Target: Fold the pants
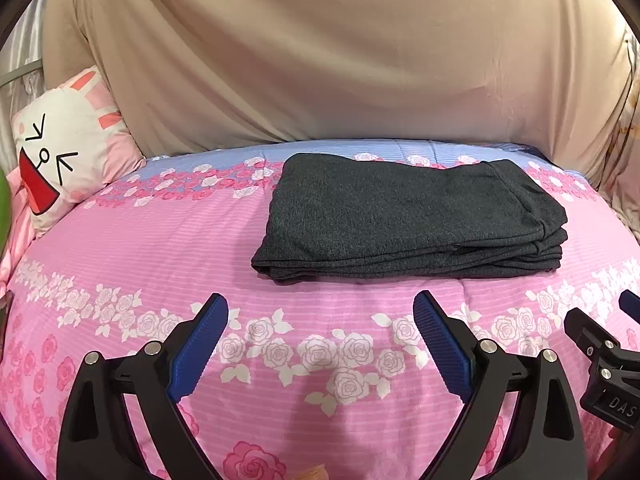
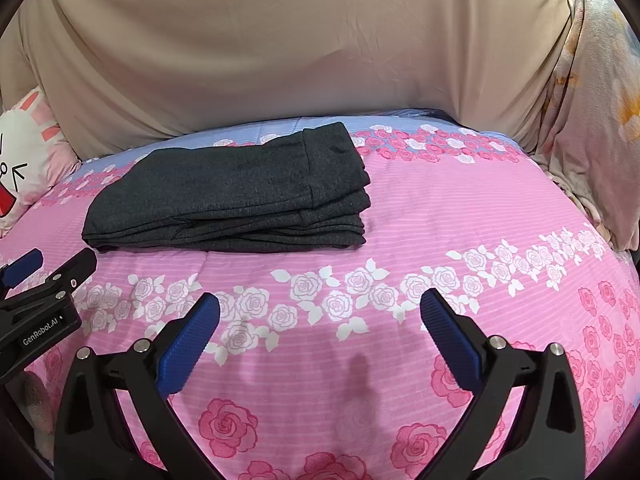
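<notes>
Pants [image 1: 412, 216]: dark grey, folded into a flat stack of several layers; seen right of centre in the left wrist view and in the upper left of the right wrist view [image 2: 236, 192]; laid on the bed, touched by neither gripper.
Bed [image 1: 160, 248]: covered by a pink quilt printed with roses, a pale blue band along its far edge.
Left gripper [image 1: 320, 308]: shown at the bottom of its own view, blue fingers [image 1: 200, 344] spread wide, nothing gripped, only quilt between them.
Right gripper [image 2: 320, 308]: shown at the bottom of its own view, fingers likewise parted and empty; its edge is seen at the lower right of the left wrist view.
Cushion [image 1: 60, 160]: white and pink, with a cartoon face, propped at the left edge.
Backdrop [image 1: 320, 48]: beige cloth draped behind the bed.
</notes>
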### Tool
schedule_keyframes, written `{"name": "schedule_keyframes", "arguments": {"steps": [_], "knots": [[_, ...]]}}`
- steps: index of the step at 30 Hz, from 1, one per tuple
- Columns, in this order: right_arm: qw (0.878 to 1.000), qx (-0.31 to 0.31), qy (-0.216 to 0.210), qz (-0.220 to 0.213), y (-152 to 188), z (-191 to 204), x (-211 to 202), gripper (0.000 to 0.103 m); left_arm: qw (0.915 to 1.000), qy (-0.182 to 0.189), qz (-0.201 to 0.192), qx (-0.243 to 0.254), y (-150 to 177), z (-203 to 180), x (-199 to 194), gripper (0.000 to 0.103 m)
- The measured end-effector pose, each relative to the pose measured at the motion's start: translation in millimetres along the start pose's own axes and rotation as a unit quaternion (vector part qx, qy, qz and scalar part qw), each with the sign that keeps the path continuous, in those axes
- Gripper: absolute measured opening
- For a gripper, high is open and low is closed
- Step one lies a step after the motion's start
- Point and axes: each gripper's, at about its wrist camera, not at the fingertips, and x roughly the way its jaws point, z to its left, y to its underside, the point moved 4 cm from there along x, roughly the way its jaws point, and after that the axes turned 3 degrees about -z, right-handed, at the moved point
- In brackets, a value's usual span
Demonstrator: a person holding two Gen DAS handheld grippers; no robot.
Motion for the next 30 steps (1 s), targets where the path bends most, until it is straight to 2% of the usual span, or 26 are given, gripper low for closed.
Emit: {"name": "schedule_keyframes", "arguments": {"steps": [5, 30], "knots": [[1.000, 0.000, 0.000, 0.000, -0.1, 0.0, -0.1, 0.098, 0.9999, 0.001, 0.001, -0.013, 0.1, 4.2, 0.7, 0.092], [1.000, 0.001, 0.000, 0.000, 0.1, -0.3, 0.4, 0.098, 0.9999, 0.005, 0.005, -0.013, 2.1, 4.5, 2.6, 0.092]]}}
